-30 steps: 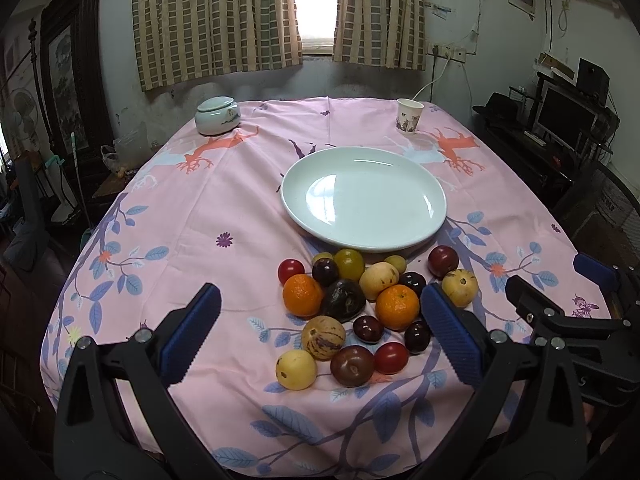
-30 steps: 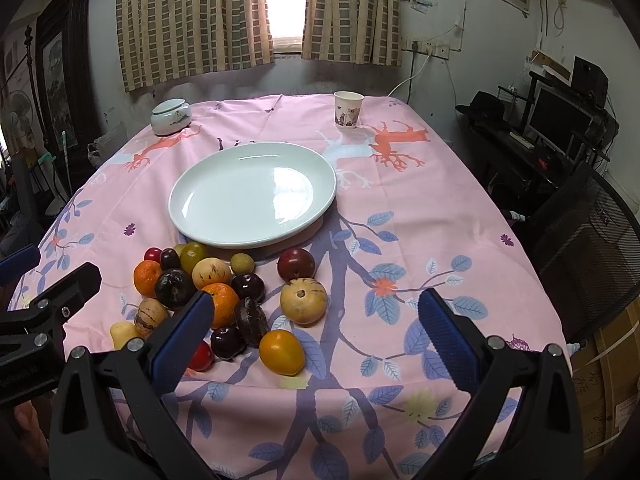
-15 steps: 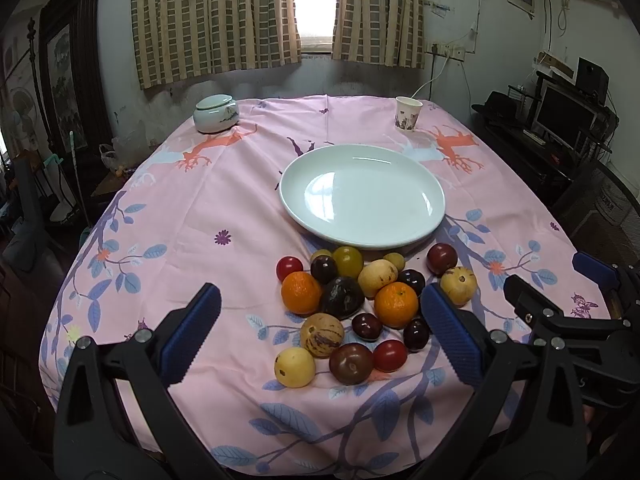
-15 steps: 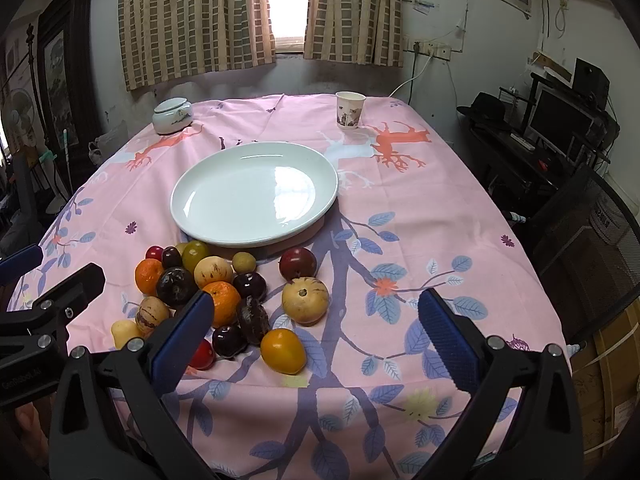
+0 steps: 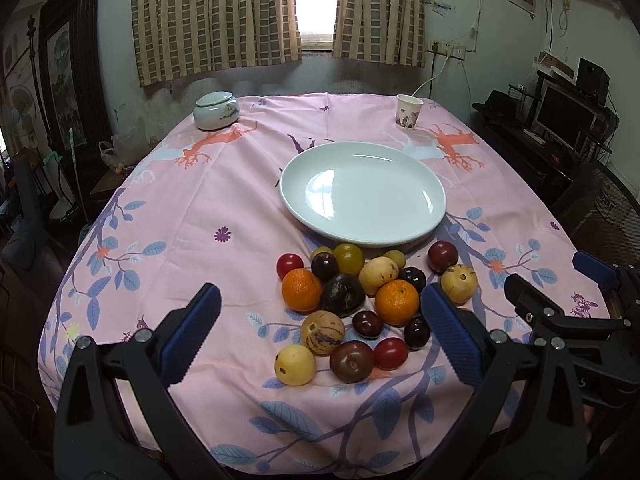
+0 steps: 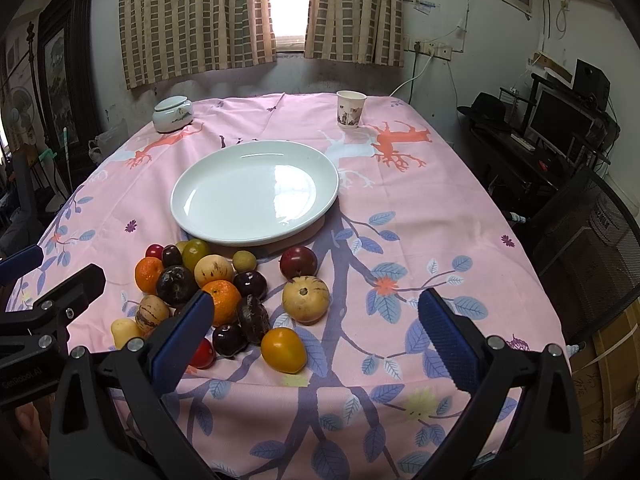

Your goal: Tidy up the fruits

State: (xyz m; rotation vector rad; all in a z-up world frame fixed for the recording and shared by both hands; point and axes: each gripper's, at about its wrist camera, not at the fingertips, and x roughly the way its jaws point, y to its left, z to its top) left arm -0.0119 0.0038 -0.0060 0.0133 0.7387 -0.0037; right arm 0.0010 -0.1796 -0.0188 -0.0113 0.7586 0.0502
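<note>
A pile of several fruits [image 5: 352, 300] lies on the pink floral tablecloth, just in front of a white plate [image 5: 362, 192] that holds nothing. The pile has two oranges [image 5: 302, 290], dark plums, red tomatoes and pale striped melons; it also shows in the right wrist view [image 6: 224, 300], with the plate [image 6: 256, 190] behind it. A yellow-orange tomato [image 6: 283, 350] lies nearest the right gripper. My left gripper [image 5: 320, 340] is open and empty, hovering over the near table edge in front of the pile. My right gripper [image 6: 316, 338] is open and empty, to the right of the pile.
A lidded ceramic jar [image 5: 216, 111] stands at the far left and a paper cup [image 5: 408, 112] at the far right of the table. A desk with a monitor [image 6: 560, 120] and a mesh chair [image 6: 592, 240] stand to the right.
Both grippers have drifted slightly back and up, so the fruits and plate sit a little lower in view. Jaws stay open; no fruit has moved.
</note>
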